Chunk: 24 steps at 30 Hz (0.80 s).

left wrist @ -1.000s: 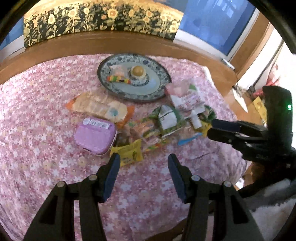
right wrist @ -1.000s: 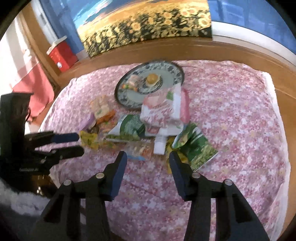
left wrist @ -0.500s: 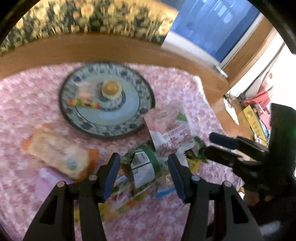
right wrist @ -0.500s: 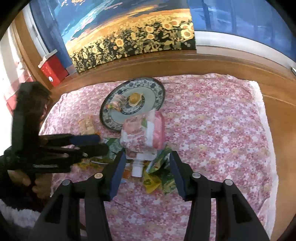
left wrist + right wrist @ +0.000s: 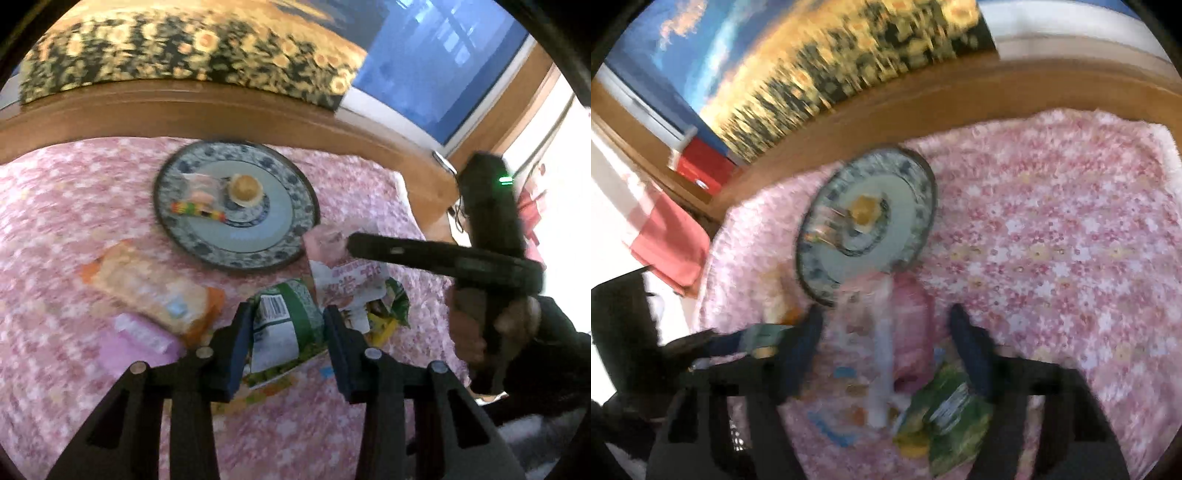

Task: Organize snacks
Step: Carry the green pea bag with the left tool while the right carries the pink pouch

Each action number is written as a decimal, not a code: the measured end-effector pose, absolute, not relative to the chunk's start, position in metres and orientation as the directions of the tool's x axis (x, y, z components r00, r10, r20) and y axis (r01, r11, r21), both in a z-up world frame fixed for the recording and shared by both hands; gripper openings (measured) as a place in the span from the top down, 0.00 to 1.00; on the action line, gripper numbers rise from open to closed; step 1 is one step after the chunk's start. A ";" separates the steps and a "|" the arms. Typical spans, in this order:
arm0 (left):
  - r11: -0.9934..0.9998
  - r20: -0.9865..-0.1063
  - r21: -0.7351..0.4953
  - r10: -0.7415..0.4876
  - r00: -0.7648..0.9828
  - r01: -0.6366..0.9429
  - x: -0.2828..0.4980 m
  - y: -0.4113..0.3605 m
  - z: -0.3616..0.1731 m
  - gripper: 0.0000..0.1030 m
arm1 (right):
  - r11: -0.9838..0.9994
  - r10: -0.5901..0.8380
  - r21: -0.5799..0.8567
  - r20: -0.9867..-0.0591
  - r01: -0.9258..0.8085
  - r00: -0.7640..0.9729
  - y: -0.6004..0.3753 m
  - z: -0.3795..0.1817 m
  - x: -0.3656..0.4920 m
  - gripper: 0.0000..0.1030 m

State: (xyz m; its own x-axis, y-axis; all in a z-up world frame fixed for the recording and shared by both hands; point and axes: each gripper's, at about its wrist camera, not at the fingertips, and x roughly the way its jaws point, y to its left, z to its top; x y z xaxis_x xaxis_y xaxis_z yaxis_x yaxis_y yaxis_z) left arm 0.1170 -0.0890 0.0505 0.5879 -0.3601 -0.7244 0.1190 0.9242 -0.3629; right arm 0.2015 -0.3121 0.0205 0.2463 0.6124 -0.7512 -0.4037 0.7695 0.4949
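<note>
A blue-patterned plate (image 5: pixel 291 192) holds a small round bun (image 5: pixel 244 187), a pink wrapped sweet and a striped candy stick (image 5: pixel 197 210). Snack packets lie in front of it on the pink floral cloth. My left gripper (image 5: pixel 287 334) is open, its fingers on either side of a green-and-white packet (image 5: pixel 284 325). My right gripper (image 5: pixel 886 332) is open over a pink-and-white packet (image 5: pixel 882 325), with a green packet (image 5: pixel 945 413) below; this view is blurred. In the left wrist view the right gripper's fingers (image 5: pixel 406 251) reach over the pink packet (image 5: pixel 347 273).
An orange-edged packet (image 5: pixel 155 291) and a lilac box (image 5: pixel 136 339) lie left of the pile. A wooden ledge (image 5: pixel 221 107) and a sunflower picture run behind the cloth. A red box (image 5: pixel 705 168) stands at the far left of the right wrist view.
Both grippers have moved forward and down over the snack pile. The left now straddles the green-and-white packet; the right has closed in on the pink packet. Jaws stay open.
</note>
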 end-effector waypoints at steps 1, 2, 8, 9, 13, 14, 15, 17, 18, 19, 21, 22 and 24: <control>0.924 -0.721 -0.370 -0.354 0.596 0.101 0.113 -0.083 0.051 0.60 | 0.773 0.603 0.478 -0.758 -0.418 0.249 -0.309 0.017 0.203 0.60; 0.922 -0.719 -0.379 -0.351 0.600 0.085 0.110 -0.079 0.051 0.60 | 0.756 0.622 0.492 -0.746 -0.431 0.240 -0.308 0.016 0.203 0.61; 0.934 -0.707 -0.351 -0.306 0.638 0.059 0.119 -0.068 0.065 0.60 | 0.689 0.711 0.593 -0.663 -0.416 0.235 -0.317 0.039 0.210 0.69; 0.934 -0.705 -0.353 -0.308 0.639 0.060 0.127 -0.067 0.068 0.60 | 0.700 0.703 0.582 -0.664 -0.413 0.256 -0.317 0.044 0.213 0.69; 0.938 -0.732 -0.340 -0.311 0.607 0.071 0.171 -0.071 0.063 0.60 | 0.771 0.629 0.499 -0.692 -0.396 0.354 -0.308 0.052 0.237 0.69; 0.937 -0.738 -0.342 -0.313 0.598 0.068 0.182 -0.072 0.060 0.60 | 0.793 0.602 0.478 -0.709 -0.377 0.368 -0.304 0.050 0.245 0.69; 0.934 -0.741 -0.351 -0.319 0.591 0.063 0.190 -0.071 0.057 0.60 | 0.810 0.580 0.462 -0.723 -0.362 0.375 -0.301 0.046 0.251 0.69; 0.936 -0.758 -0.349 -0.313 0.572 0.050 0.203 -0.070 0.052 0.60 | 0.845 0.526 0.414 -0.755 -0.338 0.392 -0.293 0.041 0.261 0.69; 0.939 -0.765 -0.340 -0.304 0.567 0.045 0.206 -0.069 0.049 0.60 | 0.858 0.504 0.391 -0.767 -0.334 0.397 -0.288 0.039 0.265 0.69; 0.942 -0.772 -0.333 -0.296 0.562 0.039 0.209 -0.069 0.046 0.60 | 0.862 0.496 0.382 -0.772 -0.333 0.397 -0.289 0.038 0.268 0.69; 0.945 -0.784 -0.326 -0.290 0.549 0.034 0.215 -0.068 0.040 0.60 | 0.858 0.503 0.392 -0.771 -0.330 0.391 -0.285 0.033 0.278 0.69; 0.947 -0.789 -0.321 -0.286 0.544 0.032 0.217 -0.068 0.038 0.60 | 0.857 0.507 0.401 -0.771 -0.324 0.386 -0.284 0.031 0.282 0.69; 0.946 -0.791 -0.322 -0.286 0.541 0.030 0.222 -0.067 0.036 0.60 | 0.851 0.517 0.414 -0.768 -0.322 0.379 -0.279 0.028 0.290 0.69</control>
State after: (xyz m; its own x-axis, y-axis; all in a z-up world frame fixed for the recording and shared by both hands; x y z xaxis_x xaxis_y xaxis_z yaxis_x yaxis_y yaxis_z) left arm 0.2220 -0.0673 0.0357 0.5414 -0.2862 -0.7905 0.0300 0.9462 -0.3221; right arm 0.2904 -0.2792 0.0277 0.3793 0.5167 -0.7676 -0.3222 0.8514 0.4138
